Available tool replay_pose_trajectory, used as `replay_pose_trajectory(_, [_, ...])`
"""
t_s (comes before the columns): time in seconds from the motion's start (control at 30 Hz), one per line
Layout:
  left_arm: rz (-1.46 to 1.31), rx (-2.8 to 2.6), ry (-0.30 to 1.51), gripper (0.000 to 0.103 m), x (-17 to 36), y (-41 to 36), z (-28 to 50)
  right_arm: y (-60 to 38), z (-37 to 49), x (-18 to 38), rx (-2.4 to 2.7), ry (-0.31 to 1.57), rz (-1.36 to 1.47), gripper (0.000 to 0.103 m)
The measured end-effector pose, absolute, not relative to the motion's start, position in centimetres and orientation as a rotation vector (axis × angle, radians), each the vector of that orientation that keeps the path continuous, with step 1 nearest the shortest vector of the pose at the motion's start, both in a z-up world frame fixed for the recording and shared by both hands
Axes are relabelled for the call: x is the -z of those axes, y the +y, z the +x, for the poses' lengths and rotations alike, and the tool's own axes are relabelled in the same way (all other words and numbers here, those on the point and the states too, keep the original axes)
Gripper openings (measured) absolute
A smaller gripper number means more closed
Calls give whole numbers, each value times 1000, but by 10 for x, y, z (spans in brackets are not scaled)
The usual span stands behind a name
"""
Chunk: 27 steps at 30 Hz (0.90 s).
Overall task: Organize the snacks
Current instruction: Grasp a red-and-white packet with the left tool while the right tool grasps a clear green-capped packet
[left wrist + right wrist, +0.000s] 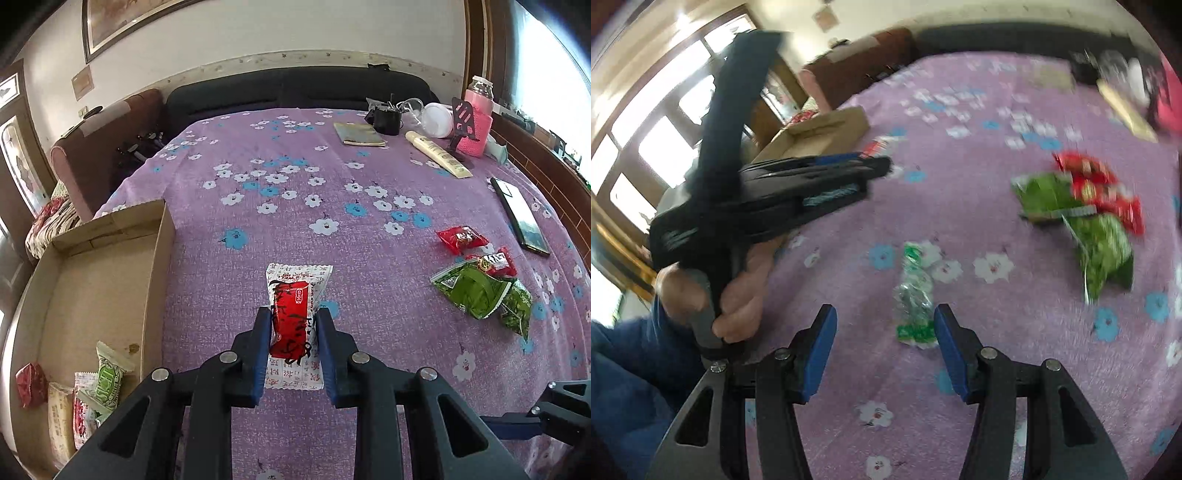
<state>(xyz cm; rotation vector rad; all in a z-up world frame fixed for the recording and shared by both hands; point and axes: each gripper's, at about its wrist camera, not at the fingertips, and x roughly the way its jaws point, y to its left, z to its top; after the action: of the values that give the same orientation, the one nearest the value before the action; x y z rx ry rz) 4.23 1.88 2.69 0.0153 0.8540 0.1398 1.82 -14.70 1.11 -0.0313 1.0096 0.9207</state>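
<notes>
My left gripper (294, 312) is shut on a red-and-white snack packet (295, 284), held over the purple flowered tablecloth (332, 221). To its left stands an open cardboard box (155, 258) with several wrapped snacks (107, 373) in its near corner. Green packets (476, 291) and red packets (461, 240) lie to the right. In the blurred right wrist view, my right gripper (885, 310) is open, and a small green-and-white packet (912, 295) lies on the cloth just ahead, between the fingertips, untouched. A hand (738, 288) holds the left gripper (882, 166) near the box (827, 129).
A dark phone (521, 218) lies at the right edge. At the far right corner stand a pink bottle (478, 122), a white jar (437, 120), a cream tube (439, 155), a booklet (358, 134) and a black object. A dark sofa (295, 88) runs behind the table.
</notes>
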Motion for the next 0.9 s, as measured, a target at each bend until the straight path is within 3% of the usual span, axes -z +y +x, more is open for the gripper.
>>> replay_pose_trajectory(0.37, [-13,-147,852,26,-28,23,41,-128,19,-2,-758,967,-110,52])
replay_pose_trajectory(0.53, [-10,-144,857,26,-27,23,42,-125,20,1,-696,931,-162,21])
replay_pose_trajectory(0.9, [0,-105,853,26,-26,15,39,-169,35,-18,-554,856,28,21])
